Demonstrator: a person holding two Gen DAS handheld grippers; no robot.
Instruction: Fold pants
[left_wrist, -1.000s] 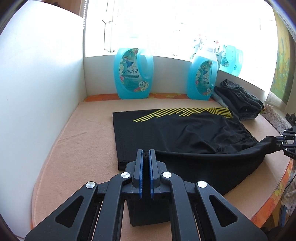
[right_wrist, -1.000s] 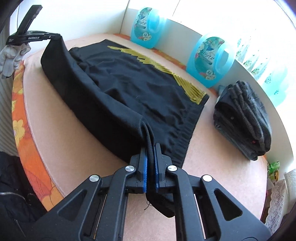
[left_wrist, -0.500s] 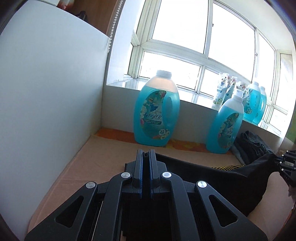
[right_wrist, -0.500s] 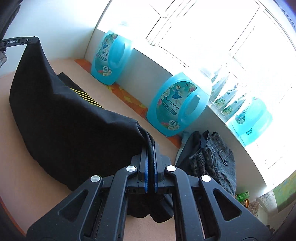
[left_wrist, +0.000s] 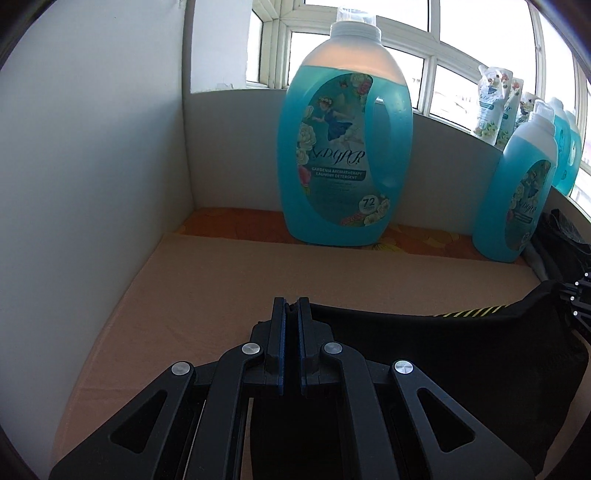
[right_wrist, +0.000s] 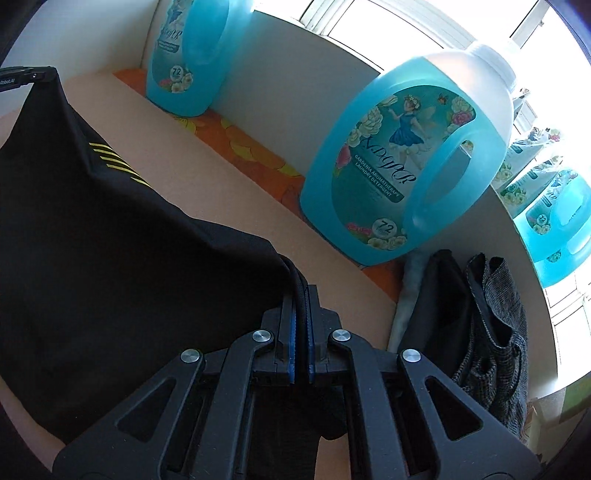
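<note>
The black pants (left_wrist: 461, 354) with yellow stripes (right_wrist: 110, 162) hang stretched between my two grippers above the tan table (left_wrist: 229, 280). My left gripper (left_wrist: 291, 310) is shut on one corner of the fabric. My right gripper (right_wrist: 301, 291) is shut on the other corner, at the gathered edge. The right gripper shows at the right edge of the left wrist view (left_wrist: 580, 302). The left gripper shows at the top left of the right wrist view (right_wrist: 26, 75). The lower part of the pants is hidden behind my gripper bodies.
Two large blue detergent bottles (left_wrist: 347, 147) (right_wrist: 402, 166) stand along the back wall. A pile of folded dark clothes (right_wrist: 476, 325) lies at the back right. A white wall (left_wrist: 81, 184) closes the left side. More bottles (left_wrist: 565, 140) stand on the windowsill.
Both grippers have lifted the pants edge off the table and carried it toward the back wall. The bottles now look much closer.
</note>
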